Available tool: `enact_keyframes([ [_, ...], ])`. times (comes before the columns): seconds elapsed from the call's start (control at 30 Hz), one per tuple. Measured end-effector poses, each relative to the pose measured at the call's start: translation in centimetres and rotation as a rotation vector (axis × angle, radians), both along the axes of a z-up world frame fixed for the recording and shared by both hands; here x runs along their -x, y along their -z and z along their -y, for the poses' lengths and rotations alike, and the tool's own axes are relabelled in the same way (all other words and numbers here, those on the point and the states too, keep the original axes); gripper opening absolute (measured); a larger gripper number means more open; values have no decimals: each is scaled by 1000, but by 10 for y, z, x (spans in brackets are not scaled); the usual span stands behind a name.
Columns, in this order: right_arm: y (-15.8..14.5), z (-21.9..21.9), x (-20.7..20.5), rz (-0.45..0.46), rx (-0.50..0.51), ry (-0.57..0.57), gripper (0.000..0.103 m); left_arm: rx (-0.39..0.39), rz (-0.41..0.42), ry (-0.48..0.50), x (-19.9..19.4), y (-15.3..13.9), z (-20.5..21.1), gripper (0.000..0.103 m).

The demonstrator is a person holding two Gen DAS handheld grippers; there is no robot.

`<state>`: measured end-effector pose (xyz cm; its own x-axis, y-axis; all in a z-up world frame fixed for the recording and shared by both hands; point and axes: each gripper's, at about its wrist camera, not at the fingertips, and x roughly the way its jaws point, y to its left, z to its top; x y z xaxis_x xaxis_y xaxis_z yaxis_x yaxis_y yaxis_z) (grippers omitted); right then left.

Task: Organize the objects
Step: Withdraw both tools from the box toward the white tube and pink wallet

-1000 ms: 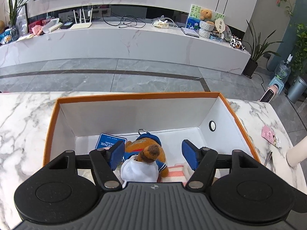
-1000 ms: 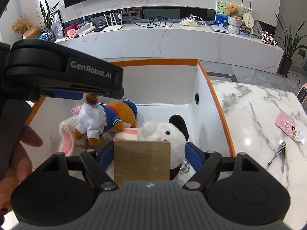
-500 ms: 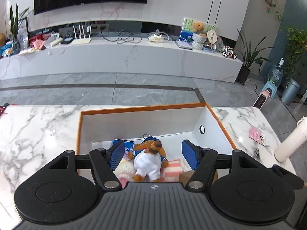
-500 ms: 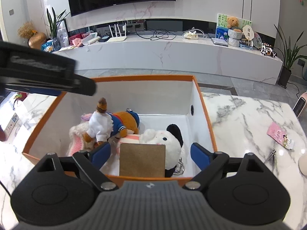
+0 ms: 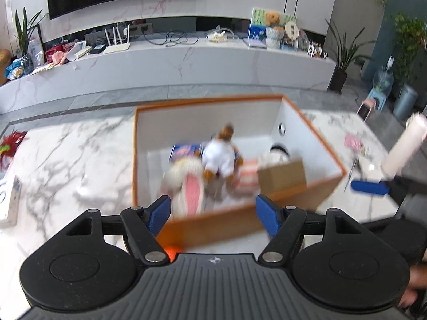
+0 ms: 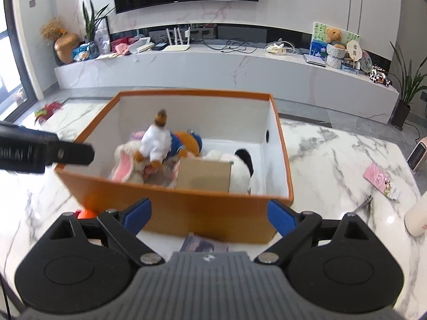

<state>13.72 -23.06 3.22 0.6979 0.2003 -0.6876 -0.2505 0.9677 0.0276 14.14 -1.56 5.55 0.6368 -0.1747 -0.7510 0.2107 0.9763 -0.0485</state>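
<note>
Left gripper (image 5: 213, 214): blue-padded jaws spread, have just been opening, nothing between them; it hangs over the near orange wall of the box. Right gripper (image 6: 209, 214): jaws spread wide, have just been opening, empty, also at the near wall.

Small orange object (image 6: 89, 213) lies on the white marble-patterned tabletop (image 6: 333, 160), just outside the box's near-left corner. A dark printed card (image 6: 204, 245) lies flat against the near wall.

Orange rectangular cardboard box with white interior (image 6: 186, 208) stands on the tabletop. Inside: plain brown cardboard carton (image 6: 204, 177) upright near the front; white-and-black plush (image 6: 240, 165) just behind it; pink-eared cream plush rabbit (image 6: 125, 162) at left; brown plush bear in white coat (image 6: 156, 144) lying on top.

Right of the box: pink card (image 6: 380, 181), metal nail clippers (image 6: 368, 204), cream cylindrical bottle (image 6: 416, 221).
</note>
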Motion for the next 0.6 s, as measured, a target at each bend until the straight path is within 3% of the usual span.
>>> enact_keyframes([
  [0.2,7,5,30,-27,25,-53,95,-5,-104,18,42,46,-23,83],
  [0.3,12,9,44,-42,18,-51,95,40,-137,32,54,64,-41,83],
  [0.6,15,13,73,-64,-38,-27,97,87,-182,6,45,97,-78,83],
])
